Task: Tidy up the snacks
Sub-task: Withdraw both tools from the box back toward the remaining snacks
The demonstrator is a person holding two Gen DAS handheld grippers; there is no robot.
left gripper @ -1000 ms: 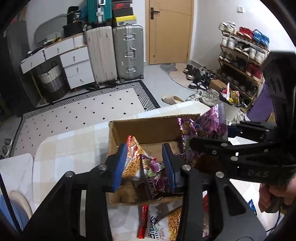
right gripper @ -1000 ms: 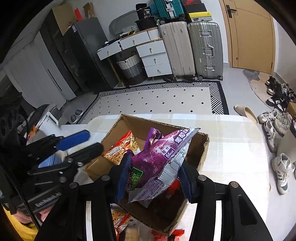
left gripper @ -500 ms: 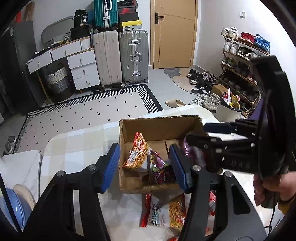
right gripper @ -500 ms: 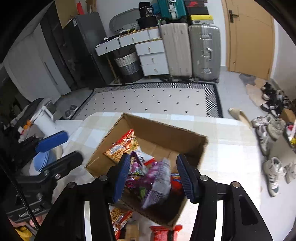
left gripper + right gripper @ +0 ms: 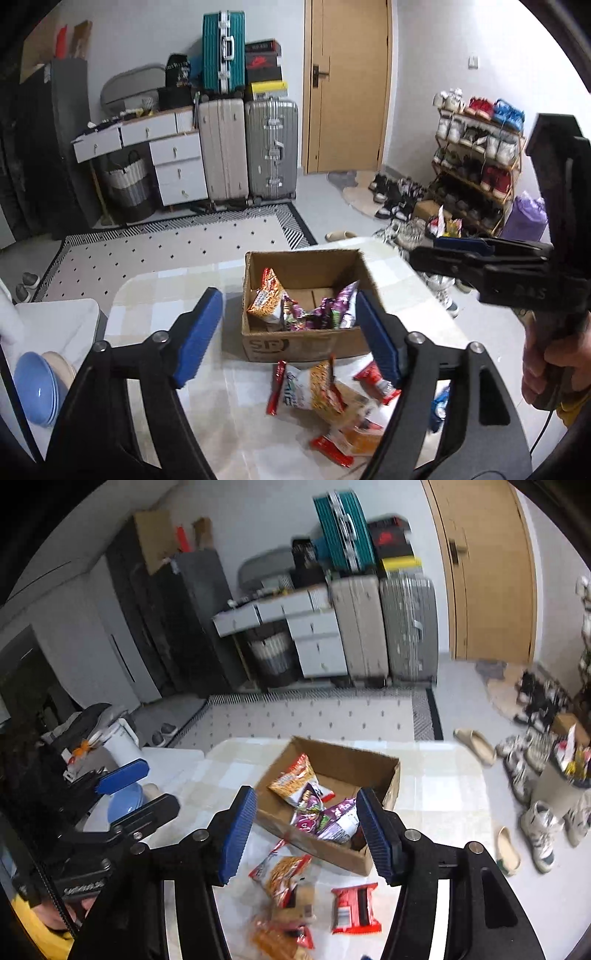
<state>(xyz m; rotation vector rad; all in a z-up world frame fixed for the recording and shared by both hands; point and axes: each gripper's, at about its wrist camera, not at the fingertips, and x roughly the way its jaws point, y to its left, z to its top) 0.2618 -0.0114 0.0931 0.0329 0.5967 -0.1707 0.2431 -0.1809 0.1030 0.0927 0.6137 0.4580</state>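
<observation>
**Both tools empty, above box**

Left tool jaws wide, just been opening, nothing between. Right tool jaws apart, also just opening, empty. Cardboard box on counter holds snack packets; loose packets lie just in front of box.

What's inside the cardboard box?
Snack bags lie in the box: an orange one leaning on the left wall, purple ones beside it. Anything under them is hidden.
</observation>
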